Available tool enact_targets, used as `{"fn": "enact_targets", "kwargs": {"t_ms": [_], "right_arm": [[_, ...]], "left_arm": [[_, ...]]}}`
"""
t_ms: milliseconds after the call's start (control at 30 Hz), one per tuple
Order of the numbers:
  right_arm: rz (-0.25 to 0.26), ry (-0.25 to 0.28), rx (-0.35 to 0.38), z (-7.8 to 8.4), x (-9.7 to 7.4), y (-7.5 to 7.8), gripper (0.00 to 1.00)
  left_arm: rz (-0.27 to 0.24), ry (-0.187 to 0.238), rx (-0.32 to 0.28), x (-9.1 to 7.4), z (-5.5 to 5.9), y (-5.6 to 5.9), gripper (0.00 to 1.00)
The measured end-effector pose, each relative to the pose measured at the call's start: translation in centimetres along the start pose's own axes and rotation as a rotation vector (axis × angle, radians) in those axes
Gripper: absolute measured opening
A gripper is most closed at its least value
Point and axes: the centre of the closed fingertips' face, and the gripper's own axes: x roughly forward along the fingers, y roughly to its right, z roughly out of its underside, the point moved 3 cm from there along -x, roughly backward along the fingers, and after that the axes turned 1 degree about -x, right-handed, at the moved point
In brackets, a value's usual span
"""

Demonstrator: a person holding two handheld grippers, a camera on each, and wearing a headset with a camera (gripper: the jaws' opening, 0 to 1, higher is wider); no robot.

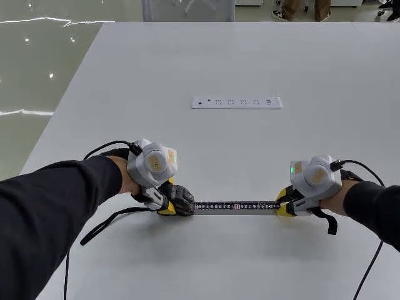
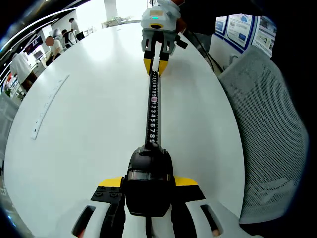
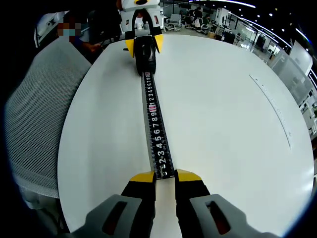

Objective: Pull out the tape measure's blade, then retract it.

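Tension on the blade (image 1: pixel 236 205) along the near edge of the surface (image 1: pixel 250 62): left claw (image 2: pixel 148 182) clamps the tape measure case (image 1: pixel 181 200) as anchor, right claw (image 3: pixel 165 177) pinches the tip so it can't snap back.

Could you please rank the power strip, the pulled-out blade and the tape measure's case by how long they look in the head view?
1. The power strip and the blade: about alike in length; the strip lies farther from the camera, so I leave them unranked.
2. The tape measure case: clearly shortest.
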Motion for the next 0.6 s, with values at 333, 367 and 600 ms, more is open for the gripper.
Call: {"fn": "enact_targets", "kwargs": {"t_ms": [333,367,600], "right_arm": [[0.006,-0.006,0.005,0.70,-0.42,0.15,0.10],[0.006,-0.007,0.005,0.75,-0.45,0.16,0.10],[0.006,-0.016,0.000,1.05,-0.66,0.26,0.10]], "left_arm": [[0.002,0.001,-0.003,-0.01,0.02,0.03,0.31],[0.002,0.001,-0.003,-0.01,0.03,0.02,0.31],[0.002,0.002,-0.005,0.04,0.03,-0.01,0.31]]}}
